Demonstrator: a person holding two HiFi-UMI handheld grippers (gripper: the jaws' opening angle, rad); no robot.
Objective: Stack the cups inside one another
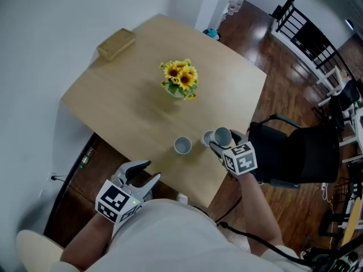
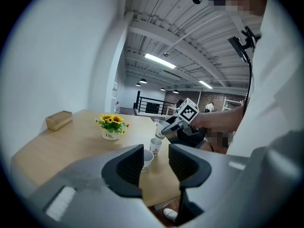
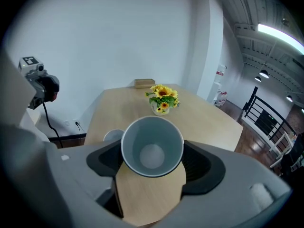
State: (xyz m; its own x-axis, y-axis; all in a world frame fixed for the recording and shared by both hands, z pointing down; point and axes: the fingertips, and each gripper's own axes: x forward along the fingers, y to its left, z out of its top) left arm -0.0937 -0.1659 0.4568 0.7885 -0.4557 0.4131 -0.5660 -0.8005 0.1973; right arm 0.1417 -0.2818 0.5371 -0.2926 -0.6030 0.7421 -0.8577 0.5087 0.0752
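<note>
- the right gripper has its jaws closed on the held cup, pinching it by the sides. in the right gripper view the held cup sits between the two jaws with its open mouth turned to the camera and nothing inside.
- in the left gripper view the held cup is tilted and hangs just above the middle cup, which stands upright on the table. i cannot tell whether the two touch.
- the near cup stands upright by itself, just left of the middle cup and near the table's front edge.
- the left gripper hangs off the table's front edge, close to the person's body, with its jaws wide apart. its own view shows only open air between them, and the near cup shows partly behind one jaw.
- a vase of sunflowers stands at the middle of the table, well apart from the cups — a small brown box lies at the far corner.
- a black chair stands on the wood floor beside the table's right edge.
</note>
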